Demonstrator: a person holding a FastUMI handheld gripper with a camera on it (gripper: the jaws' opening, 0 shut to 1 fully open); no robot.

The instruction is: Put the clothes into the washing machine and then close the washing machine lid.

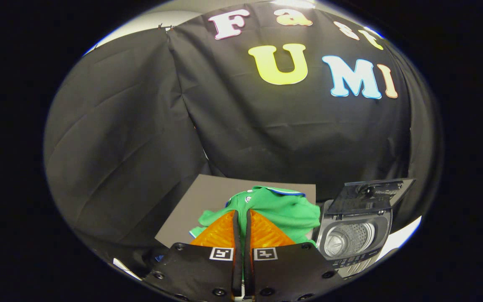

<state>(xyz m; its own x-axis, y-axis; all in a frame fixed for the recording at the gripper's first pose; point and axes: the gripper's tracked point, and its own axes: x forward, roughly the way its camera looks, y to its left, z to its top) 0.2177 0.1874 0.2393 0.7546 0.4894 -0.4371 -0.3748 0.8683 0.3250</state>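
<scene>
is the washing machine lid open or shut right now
Open. The lid is tipped up behind the washing machine, baring the drum. The green shirt lies outside, just beyond the closed gripper.

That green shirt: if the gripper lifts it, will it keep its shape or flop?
Probably flop: the green shirt lies crumpled in soft folds. It looks light, so likely to drape and dangle from the gripper, whose fingers are nearly closed just before it.

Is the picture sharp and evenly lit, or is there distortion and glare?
Gripper view: strong fisheye bending curves the grey mat; the green shirt and washing machine are sharp and well lit; the lid shows faint glare; the gripper, fingers nearly closed, sits slightly soft.
</scene>
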